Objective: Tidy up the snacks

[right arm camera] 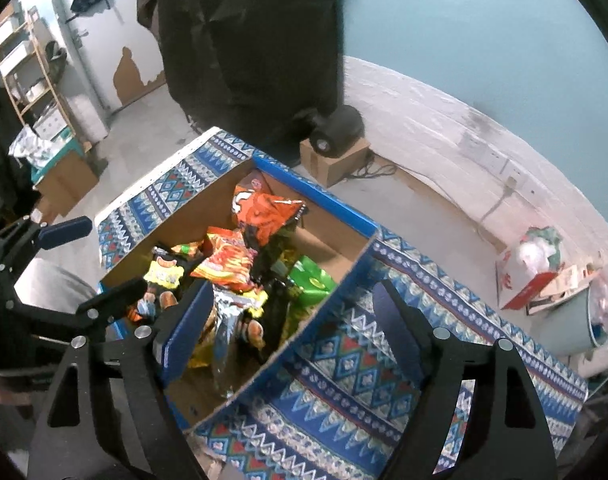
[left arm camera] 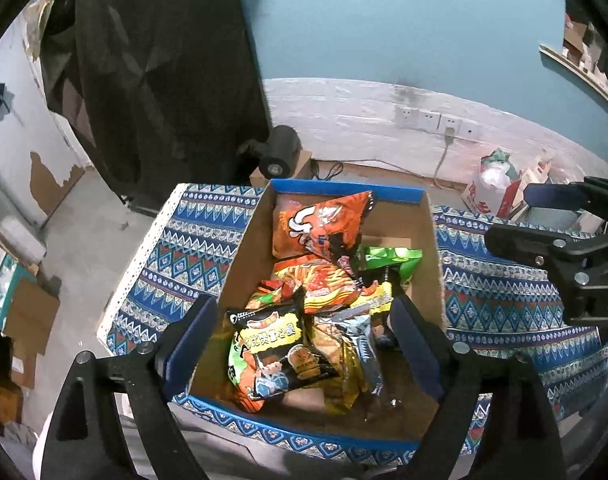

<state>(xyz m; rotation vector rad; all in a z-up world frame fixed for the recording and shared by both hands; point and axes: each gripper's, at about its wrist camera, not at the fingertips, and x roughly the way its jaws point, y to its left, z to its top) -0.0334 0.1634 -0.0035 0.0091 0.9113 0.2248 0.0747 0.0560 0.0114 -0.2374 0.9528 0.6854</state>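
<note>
Cardboard box point(left arm camera: 434, 248), blue-rimmed, sits mid-frame on the patterned cloth point(left arm camera: 192, 236) covering the surface. Snack packets are heaped inside: an orange bag point(left arm camera: 320, 224) toward the far wall, a green bag point(left arm camera: 392, 260) to its right, a black-and-yellow packet point(left arm camera: 276, 344) nearest the lens.

Left claw point(left arm camera: 304, 336) spread wide above the pile, nothing between its pads. Right claw point(right arm camera: 292, 320) also wide open and empty — it straddles the box's near-right wall.

Around: a black fan point(left arm camera: 278, 156) on a small carton behind the box, a dark hanging cloth point(left arm camera: 164, 72) at upper left, wall sockets point(left arm camera: 436, 120) at upper right, a red-and-white bag point(left arm camera: 492, 188) on the floor at right.
</note>
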